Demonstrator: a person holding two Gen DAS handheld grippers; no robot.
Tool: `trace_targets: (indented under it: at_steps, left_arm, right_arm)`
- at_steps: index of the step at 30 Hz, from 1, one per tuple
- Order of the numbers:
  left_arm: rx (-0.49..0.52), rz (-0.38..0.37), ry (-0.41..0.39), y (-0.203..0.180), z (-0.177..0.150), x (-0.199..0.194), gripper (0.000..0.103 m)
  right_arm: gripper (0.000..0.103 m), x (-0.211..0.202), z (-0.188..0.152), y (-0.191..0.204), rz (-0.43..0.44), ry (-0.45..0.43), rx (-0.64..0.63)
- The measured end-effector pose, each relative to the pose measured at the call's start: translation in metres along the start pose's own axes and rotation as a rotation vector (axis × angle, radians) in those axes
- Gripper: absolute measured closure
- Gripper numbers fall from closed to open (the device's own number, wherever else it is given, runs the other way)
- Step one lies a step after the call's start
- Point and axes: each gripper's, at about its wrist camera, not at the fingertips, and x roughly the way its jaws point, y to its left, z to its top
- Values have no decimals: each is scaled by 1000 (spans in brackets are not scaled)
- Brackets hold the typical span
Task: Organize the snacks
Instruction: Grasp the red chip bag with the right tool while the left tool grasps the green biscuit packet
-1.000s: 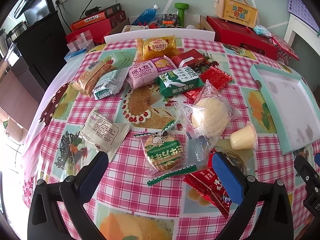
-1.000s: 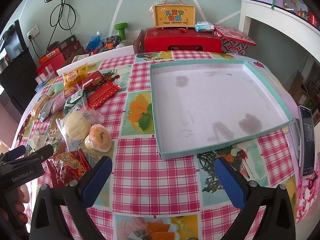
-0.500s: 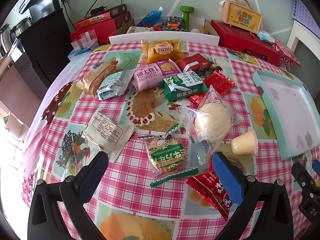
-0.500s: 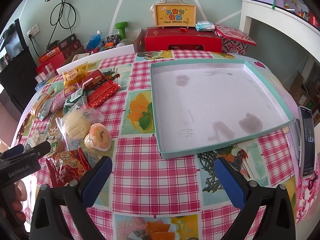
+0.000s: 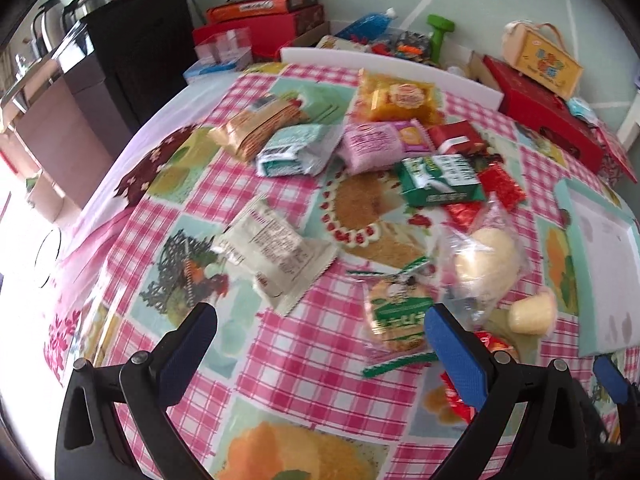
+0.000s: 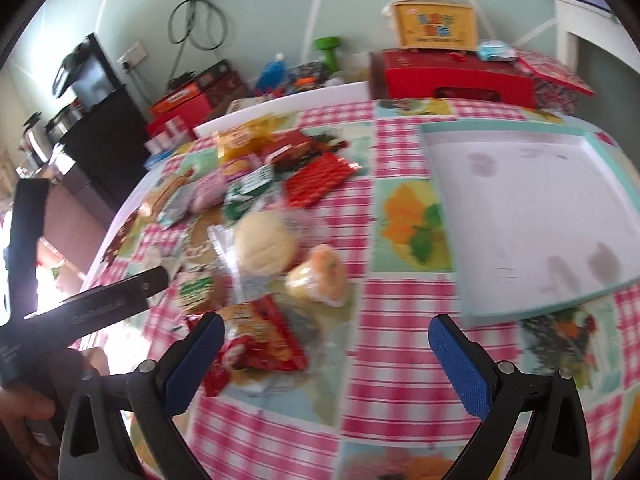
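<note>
Several wrapped snacks lie scattered over the checked tablecloth. In the left wrist view my left gripper hangs open above the cloth, with a white sachet ahead to the left and a green-label biscuit pack near its right finger. A bagged bun and a yellow jelly cup sit further right. In the right wrist view my right gripper is open over the cloth; a red snack packet lies by its left finger, with the jelly cup and bun beyond. An empty teal-rimmed tray stands right.
Red gift boxes, a yellow carry box and a green dumbbell stand at the table's far edge. A black cabinet is off to the left. The left gripper's body and a hand cross the right wrist view's left side.
Both cameras have swung left with motion blur. The left gripper has turned toward the white sachet side. The right gripper has shifted from facing the tray toward the snack pile. No snack has moved.
</note>
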Motion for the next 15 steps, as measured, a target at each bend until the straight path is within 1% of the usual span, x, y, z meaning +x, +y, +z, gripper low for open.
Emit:
trace_targets:
  at_steps: [3,6,10,15]
  left_arm:
    - [-20,-5,28,7,0,7,0]
    - [-25,-43,69,7,-1,15,0]
    - [-15,-51,91,3,-3,18,0]
    - [-22,-96,115,-3,2,25,0]
  right_arm:
    - [0,16,-1,16,31,41,-39]
    - [0,34,-4,25,49,95,-58]
    - [0,52,-9,29,38,151,-66]
    - [0,61,-8,26,69,159,-21]
